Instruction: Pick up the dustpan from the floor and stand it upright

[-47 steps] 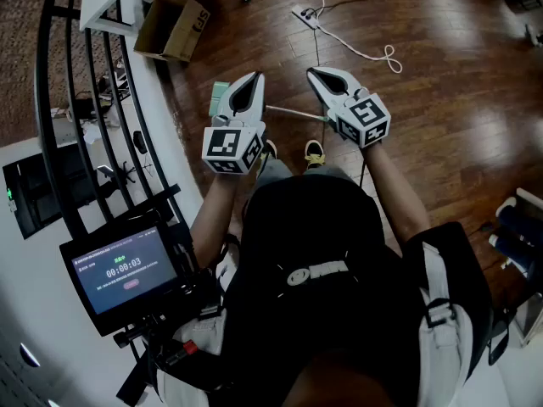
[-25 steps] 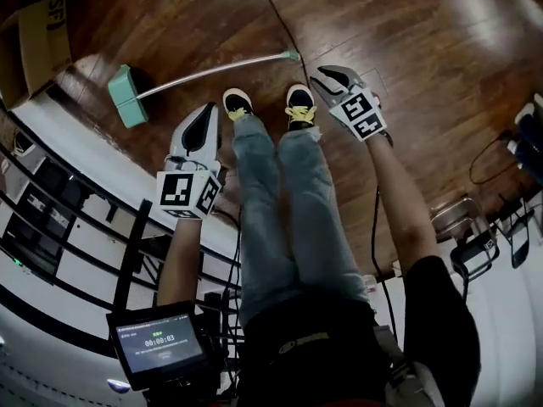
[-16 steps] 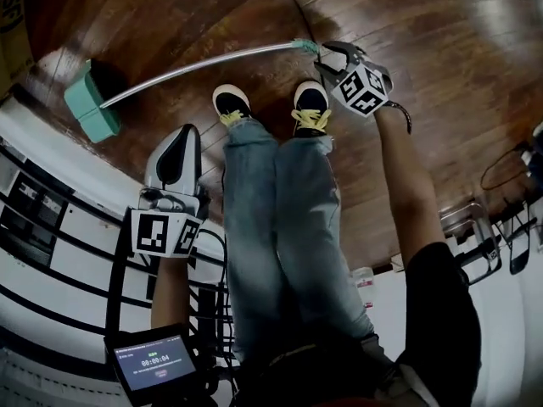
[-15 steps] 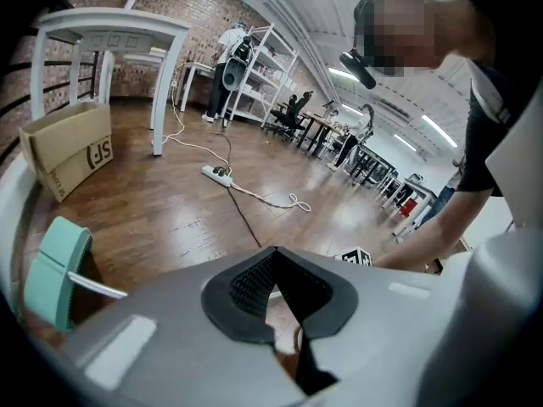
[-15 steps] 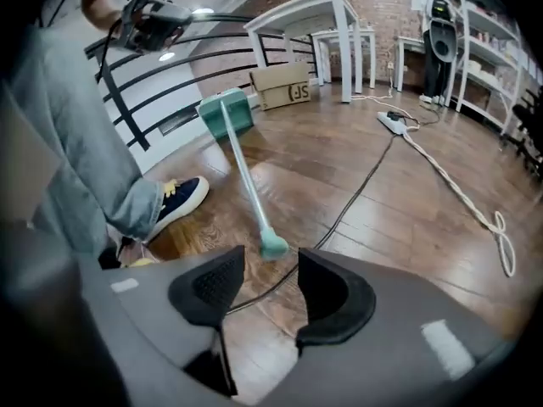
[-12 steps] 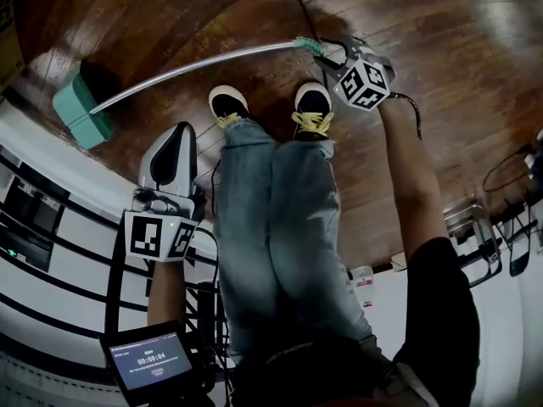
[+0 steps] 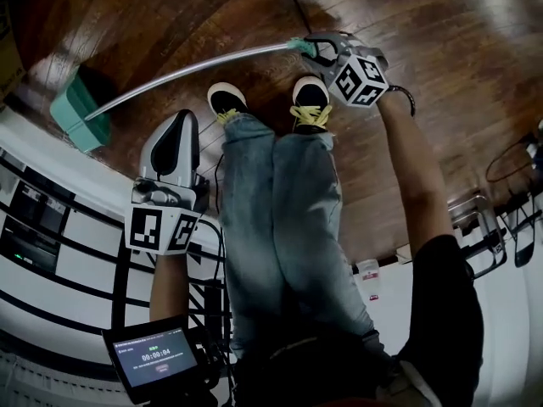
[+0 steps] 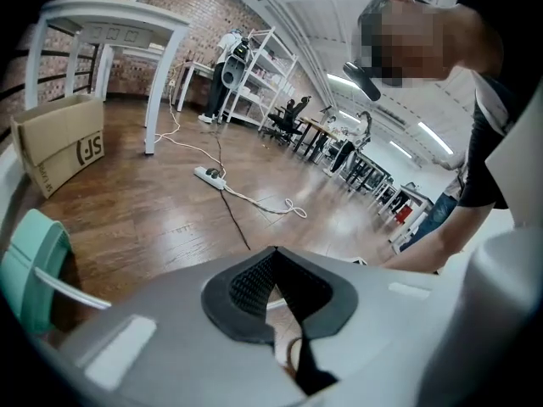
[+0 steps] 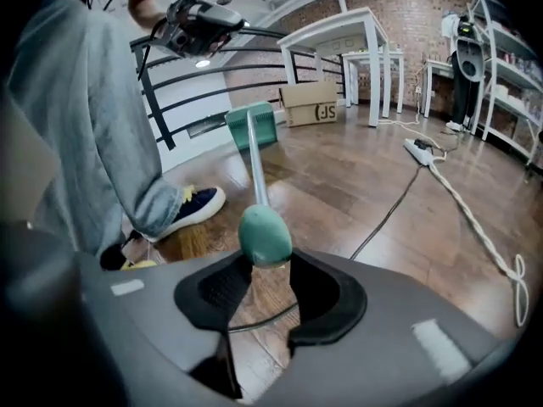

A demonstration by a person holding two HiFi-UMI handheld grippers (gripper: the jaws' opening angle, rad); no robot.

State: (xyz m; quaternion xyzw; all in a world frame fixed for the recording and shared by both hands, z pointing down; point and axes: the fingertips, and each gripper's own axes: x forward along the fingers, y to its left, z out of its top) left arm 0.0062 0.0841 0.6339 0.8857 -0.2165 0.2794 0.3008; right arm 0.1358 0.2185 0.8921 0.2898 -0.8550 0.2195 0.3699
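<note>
Jaws of my right gripper [image 7: 316, 51] have just been closing and seem to pinch the handle tip [image 9: 265, 234]. My left gripper [image 7: 180, 121] is closed on nothing. The dustpan [image 7: 78, 113] lies flat just beyond my shoes [image 7: 310, 100]. Next I firm the grip and raise it upright.

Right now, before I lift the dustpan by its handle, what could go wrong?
1. The right gripper, whose fingers have just been closing, catches only the rounded green handle end at its tips; it may slip out.
2. The pan lies far along the long handle, so it may swing toward your shoe on lifting.
</note>
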